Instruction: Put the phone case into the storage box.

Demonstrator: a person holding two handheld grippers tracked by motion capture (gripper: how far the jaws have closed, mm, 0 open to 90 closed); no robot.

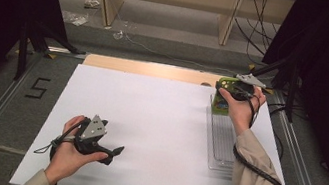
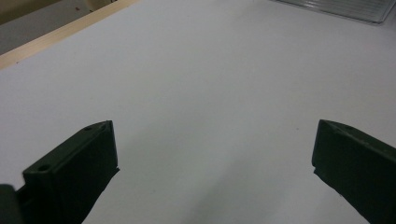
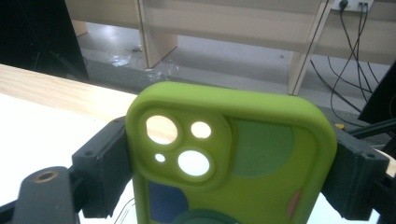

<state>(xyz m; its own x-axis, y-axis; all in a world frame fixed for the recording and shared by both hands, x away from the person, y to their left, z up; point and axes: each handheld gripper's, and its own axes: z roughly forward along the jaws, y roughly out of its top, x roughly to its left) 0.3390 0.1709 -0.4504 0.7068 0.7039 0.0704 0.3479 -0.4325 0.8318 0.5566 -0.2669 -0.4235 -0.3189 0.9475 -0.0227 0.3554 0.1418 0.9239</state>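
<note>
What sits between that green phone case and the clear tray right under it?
Nothing visible does. The right gripper holds the green phone case by its sides above the far end of the clear tray, and the tray's ribbed floor looks bare.

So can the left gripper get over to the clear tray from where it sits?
Probably yes. The left gripper rests open on the bare white sheet, with nothing lying between it and the clear tray; the right gripper holds the green phone case at the tray's far end.
</note>
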